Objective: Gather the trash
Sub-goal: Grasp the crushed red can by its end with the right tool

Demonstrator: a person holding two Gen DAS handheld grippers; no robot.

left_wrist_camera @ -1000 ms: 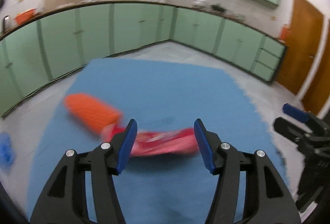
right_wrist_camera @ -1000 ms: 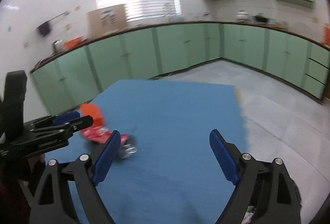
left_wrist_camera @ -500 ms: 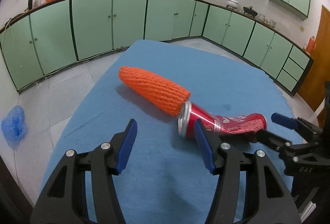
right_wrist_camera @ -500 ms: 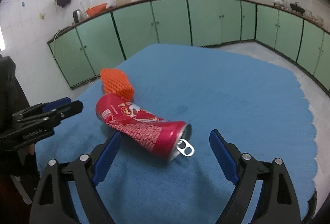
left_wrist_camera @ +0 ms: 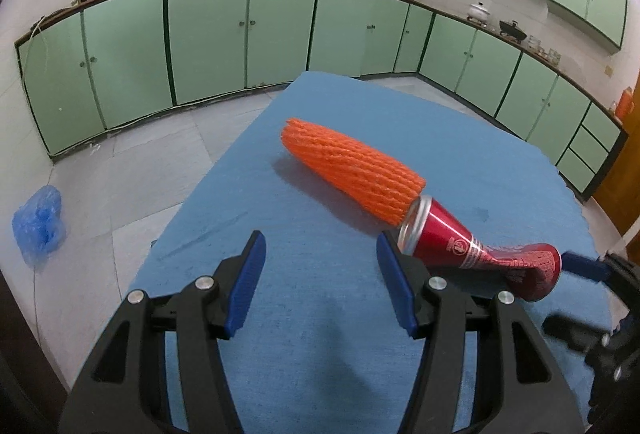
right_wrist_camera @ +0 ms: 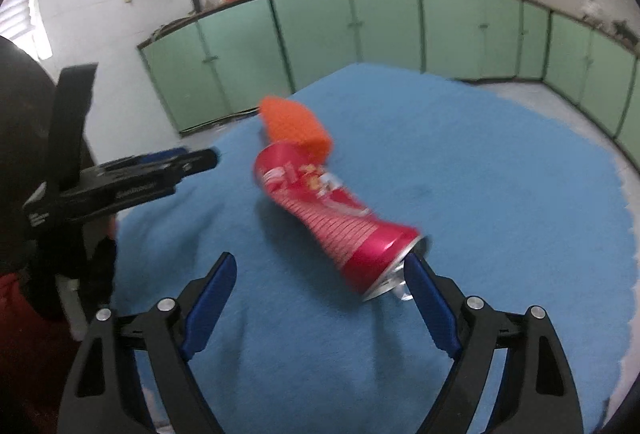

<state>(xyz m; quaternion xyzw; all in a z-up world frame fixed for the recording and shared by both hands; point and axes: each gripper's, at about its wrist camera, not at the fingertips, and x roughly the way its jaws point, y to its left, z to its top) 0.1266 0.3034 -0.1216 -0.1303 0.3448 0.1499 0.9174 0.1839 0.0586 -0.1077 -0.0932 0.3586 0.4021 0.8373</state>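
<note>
- Here, the crushed red aluminium drink can (right_wrist_camera: 328,210) lies on its side on the blue felt-like table cover (right_wrist_camera: 500,194), its far end touching the orange foam-net fruit sleeve (left_wrist_camera: 352,170), which lies slantwise just beyond it.
- Both pieces of trash rest loose on the cover; neither is held.
- The right gripper (right_wrist_camera: 320,298) has its blue-padded jaws spread wide, and the can's near, opened end sits just at the tip of its right finger; I judge it is lining up to close across the can's dented waist.
- The left gripper (left_wrist_camera: 320,278) is likewise spread and empty, low over bare cover, with the can's rim just beside its right finger and the sleeve farther off; it looks placed to take the sleeve or steady the can.
- No bin or bag for the trash shows on the table.
- Around the table run pale green kitchen cabinets (left_wrist_camera: 208,34) under a dark counter, with a grey tiled floor (left_wrist_camera: 120,174) and a crumpled blue plastic bag (left_wrist_camera: 38,222) lying on it at the left.
</note>
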